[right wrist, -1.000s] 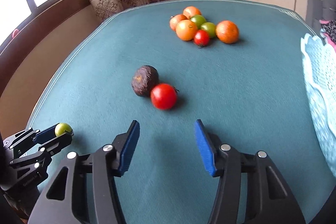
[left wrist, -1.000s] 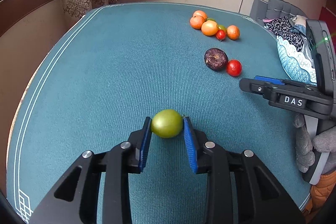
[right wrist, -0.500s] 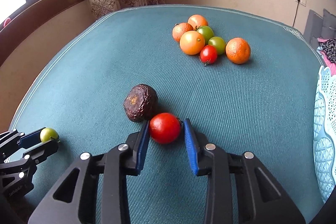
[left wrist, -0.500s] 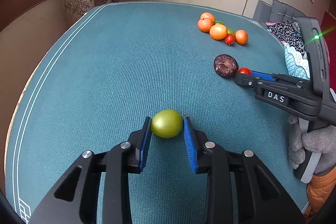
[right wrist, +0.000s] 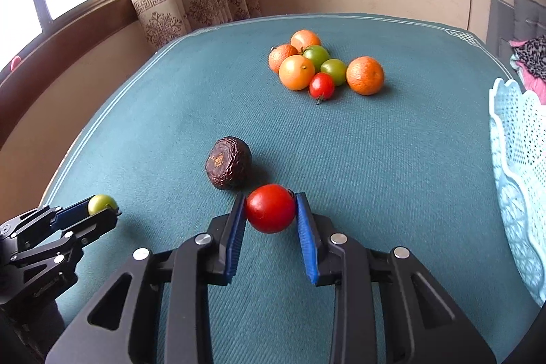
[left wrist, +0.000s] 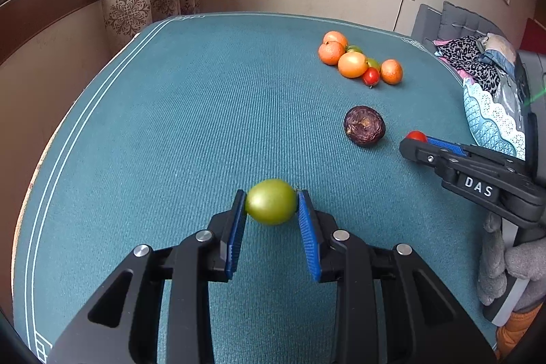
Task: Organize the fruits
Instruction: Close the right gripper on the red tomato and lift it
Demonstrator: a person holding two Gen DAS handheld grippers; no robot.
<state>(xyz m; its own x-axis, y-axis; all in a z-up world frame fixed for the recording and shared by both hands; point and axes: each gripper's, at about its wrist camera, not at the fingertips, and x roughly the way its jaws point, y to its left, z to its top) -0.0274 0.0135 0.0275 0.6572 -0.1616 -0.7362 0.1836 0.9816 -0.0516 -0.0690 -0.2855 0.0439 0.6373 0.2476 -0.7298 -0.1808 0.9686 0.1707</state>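
Observation:
A green tomato [left wrist: 271,206] sits between the blue pads of my left gripper [left wrist: 272,205], which is shut on it just above the teal tablecloth [left wrist: 187,125]. My right gripper [right wrist: 270,207] is shut on a red tomato [right wrist: 270,208], right beside a wrinkled dark purple fruit [right wrist: 228,166]. In the left wrist view the right gripper [left wrist: 414,140] shows at the right edge with the red tomato [left wrist: 416,136] at its tip, near the dark fruit [left wrist: 364,125]. The left gripper [right wrist: 102,208] with the green tomato [right wrist: 101,203] appears at the lower left of the right wrist view.
A cluster of oranges and small tomatoes [right wrist: 324,65] lies toward the far side of the table [right wrist: 409,142]. A pale blue lattice basket [right wrist: 518,179] stands at the right table edge. Curtain and window are at the back left, a sofa with clothes at the right.
My right gripper moved forward over the red tomato and shut on it, pulling it slightly away from the dark fruit. The left gripper kept its hold on the green tomato without moving.

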